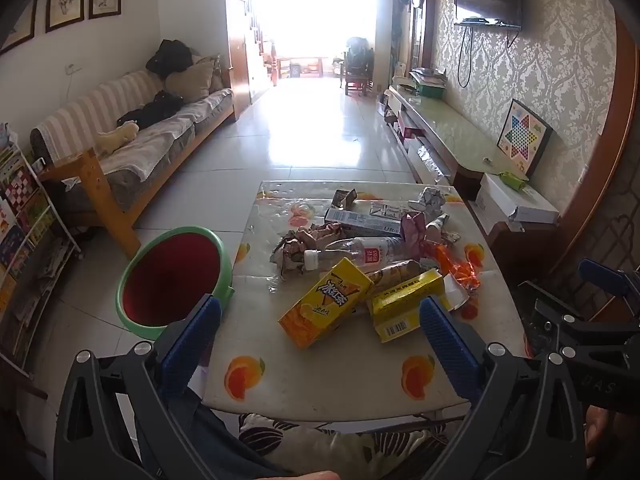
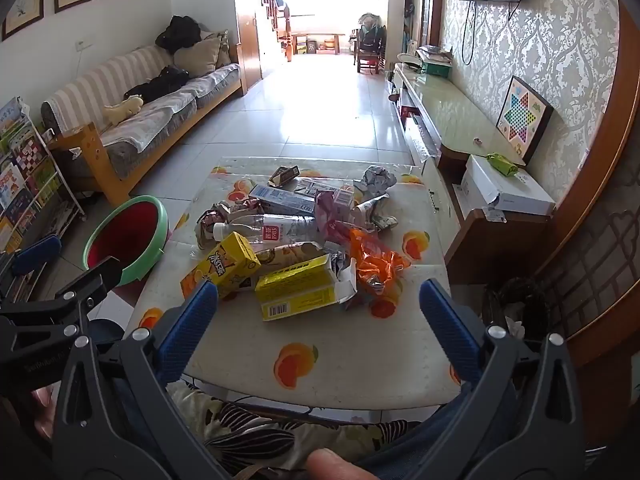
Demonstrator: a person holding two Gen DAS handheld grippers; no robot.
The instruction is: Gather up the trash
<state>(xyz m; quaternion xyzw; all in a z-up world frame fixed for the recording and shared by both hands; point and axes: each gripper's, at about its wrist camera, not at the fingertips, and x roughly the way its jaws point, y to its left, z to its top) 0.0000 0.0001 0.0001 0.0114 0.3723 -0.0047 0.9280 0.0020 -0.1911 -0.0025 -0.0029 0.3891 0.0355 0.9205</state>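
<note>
A pile of trash lies on the small table (image 1: pixel 352 372) with an orange-print cloth: a yellow drink carton (image 1: pixel 326 302) (image 2: pixel 224 266), a torn yellow box (image 1: pixel 406 304) (image 2: pixel 298 290), a clear plastic bottle (image 1: pixel 356 254) (image 2: pixel 264 230), an orange wrapper (image 1: pixel 456 268) (image 2: pixel 374 258), a long grey box (image 1: pixel 362 218) and crumpled paper. My left gripper (image 1: pixel 320 316) is open and empty over the table's near edge. My right gripper (image 2: pixel 318 300) is open and empty, just short of the torn yellow box. A green bin with a red inside (image 1: pixel 174 278) (image 2: pixel 126 238) stands on the floor left of the table.
A striped sofa (image 1: pixel 132 132) and a bookshelf (image 1: pixel 24 240) are on the left. A long low TV cabinet (image 1: pixel 448 128) with a checkers board (image 1: pixel 524 136) runs along the right wall. A white box (image 1: pixel 516 202) sits on a stand beside the table. Tiled floor lies beyond.
</note>
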